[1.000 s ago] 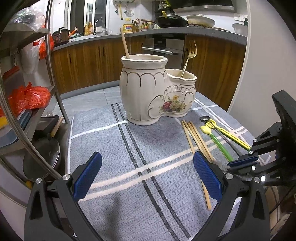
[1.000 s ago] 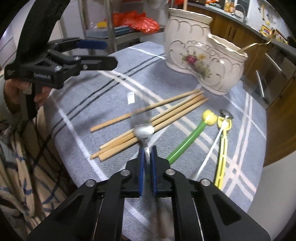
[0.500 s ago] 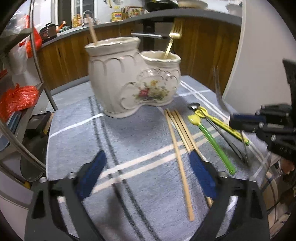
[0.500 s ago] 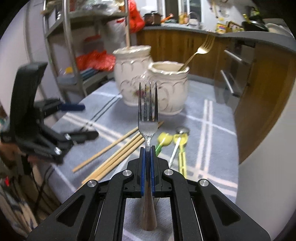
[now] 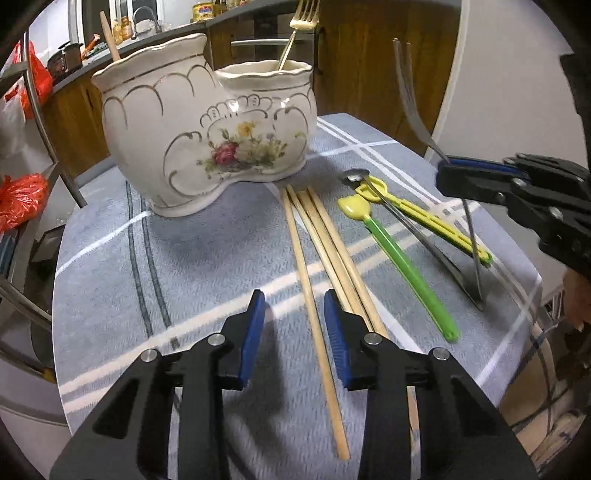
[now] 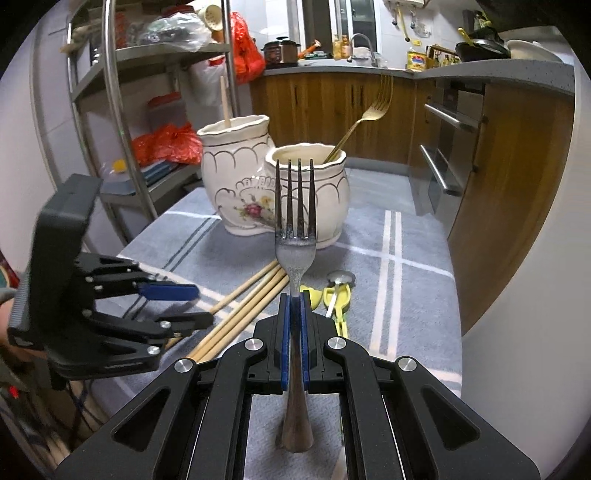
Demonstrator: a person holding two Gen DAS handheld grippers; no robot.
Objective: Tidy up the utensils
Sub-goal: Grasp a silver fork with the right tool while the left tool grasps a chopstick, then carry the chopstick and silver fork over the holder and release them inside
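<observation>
A white two-compartment ceramic holder (image 5: 207,125) (image 6: 273,184) stands on the grey cloth, with a gold fork (image 6: 373,110) in the small compartment and a wooden stick (image 5: 109,35) in the tall one. My right gripper (image 6: 294,314) is shut on a silver fork (image 6: 295,236) held upright, tines up, above the table; it also shows in the left wrist view (image 5: 448,168). My left gripper (image 5: 293,314) is open, low over several wooden chopsticks (image 5: 314,251), straddling one. A green-handled spoon (image 5: 399,258), a yellow utensil (image 5: 424,218) and a steel spoon (image 5: 402,225) lie to the right.
The round table (image 5: 110,258) has its edge close on the right and the left. A metal shelf rack (image 6: 122,110) with red bags stands to the left. Wooden kitchen cabinets (image 6: 517,184) and a counter are behind.
My left gripper has moved down and forward over the chopsticks and its jaws have narrowed. My right gripper has lifted the silver fork off the table and turned it upright, facing the holder.
</observation>
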